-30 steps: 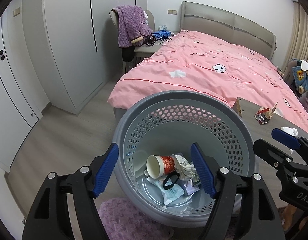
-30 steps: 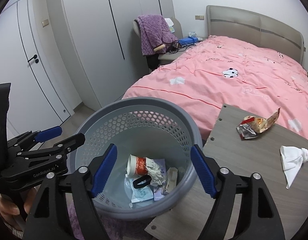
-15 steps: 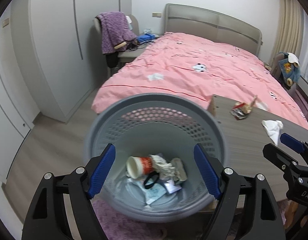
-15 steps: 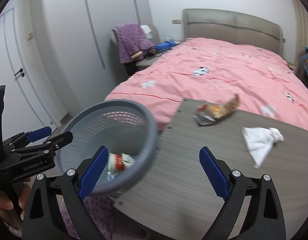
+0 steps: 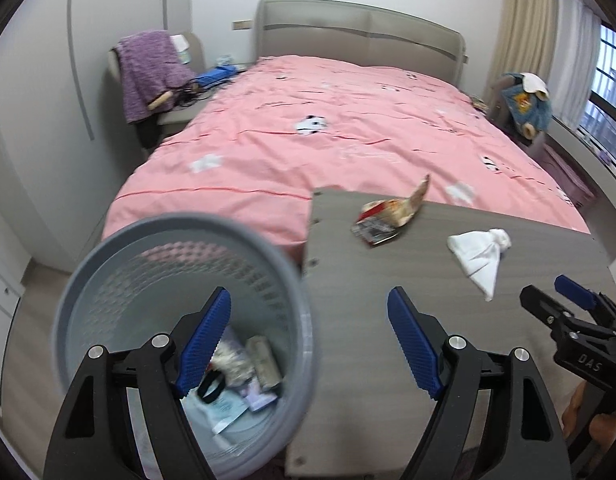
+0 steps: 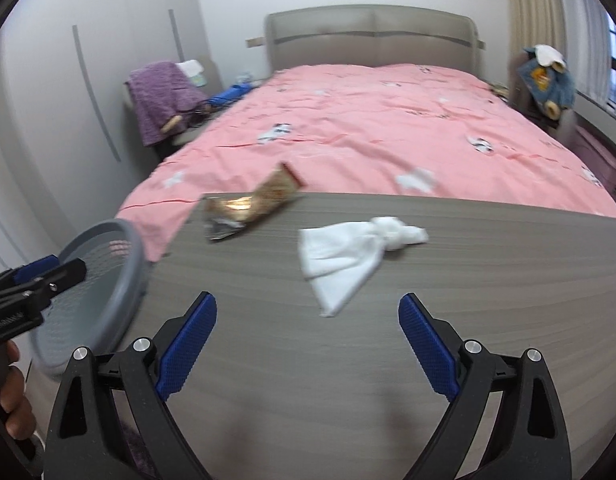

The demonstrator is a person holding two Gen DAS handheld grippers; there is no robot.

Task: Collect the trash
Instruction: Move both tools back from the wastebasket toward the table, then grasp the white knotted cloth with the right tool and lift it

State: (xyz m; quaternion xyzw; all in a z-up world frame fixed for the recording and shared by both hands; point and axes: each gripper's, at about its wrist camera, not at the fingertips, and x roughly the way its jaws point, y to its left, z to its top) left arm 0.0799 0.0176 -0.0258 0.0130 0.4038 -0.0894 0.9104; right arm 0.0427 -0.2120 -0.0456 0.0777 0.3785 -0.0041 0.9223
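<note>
A crumpled snack wrapper (image 5: 389,216) (image 6: 248,210) and a white tissue (image 5: 479,254) (image 6: 347,258) lie on the grey wooden table (image 5: 387,320) (image 6: 427,320). A grey perforated trash basket (image 5: 148,248) (image 6: 120,248) with several bits of trash in it stands at the table's left edge. My left gripper (image 5: 309,342) is open and empty, over the basket's right rim and the table's left edge. My right gripper (image 6: 308,346) is open and empty, above the table just short of the tissue. It also shows in the left wrist view (image 5: 547,300).
A bed with a pink cover (image 5: 327,140) lies right behind the table. A chair with a purple blanket (image 5: 148,68) stands by the wardrobes at the back left. A chair with a blue garment (image 5: 523,104) stands at the back right by the window.
Both grippers have swung right, away from the basket and toward the table. The wrapper and tissue are now nearer the middle of both views. Both grippers stay open.
</note>
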